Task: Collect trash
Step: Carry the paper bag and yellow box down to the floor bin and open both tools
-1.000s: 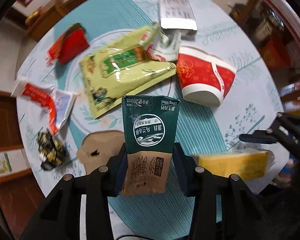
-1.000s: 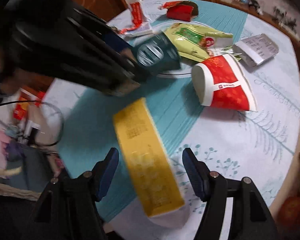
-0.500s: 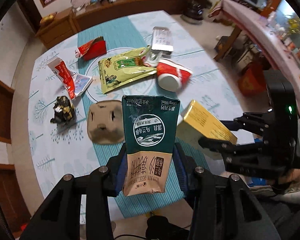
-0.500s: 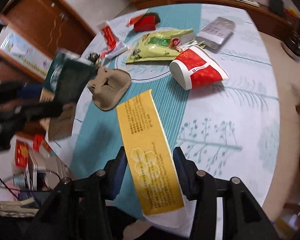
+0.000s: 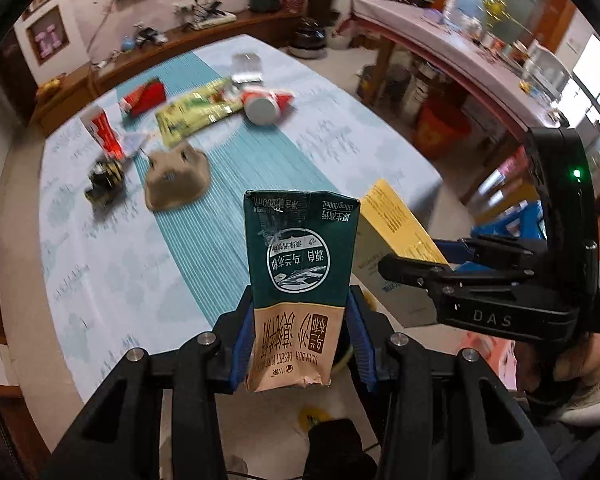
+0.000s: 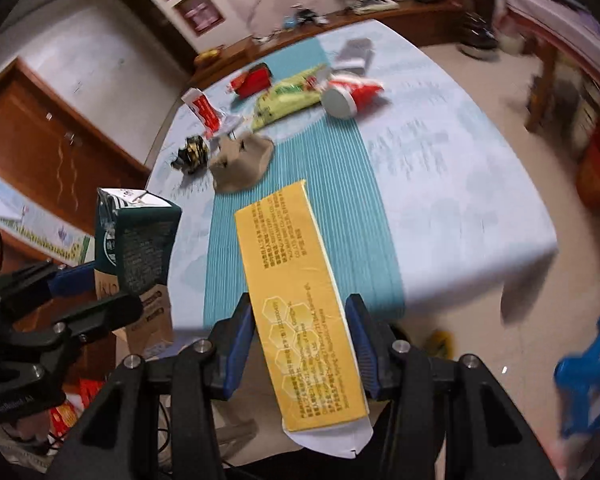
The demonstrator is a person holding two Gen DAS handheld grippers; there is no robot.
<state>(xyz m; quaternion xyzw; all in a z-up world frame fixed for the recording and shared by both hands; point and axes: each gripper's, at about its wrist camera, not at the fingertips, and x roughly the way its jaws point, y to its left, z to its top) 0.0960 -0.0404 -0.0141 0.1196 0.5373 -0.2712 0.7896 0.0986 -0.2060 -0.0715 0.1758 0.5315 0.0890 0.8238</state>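
Yellow box [image 6: 300, 300] now clamped, my right gripper [image 6: 300, 344] just closed on it; left gripper [image 5: 300, 336] grips carton [image 5: 300, 280]. Both lifted off table [image 5: 112, 280] — bin next.

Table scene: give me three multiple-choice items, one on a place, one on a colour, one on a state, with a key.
1. Where is the red paper cup?
A. lying on the table
B. in the left gripper
C. on the floor

2. What colour is the long box in the right gripper?
A. blue
B. yellow
C. white

3. What is the left gripper doing?
A. hanging open
B. clamping the green milk carton
C. pressing the table

Key: 1 A, it lies tipped on the cloth; 2 B, yellow printed face; 3 B, both pads press its sides.
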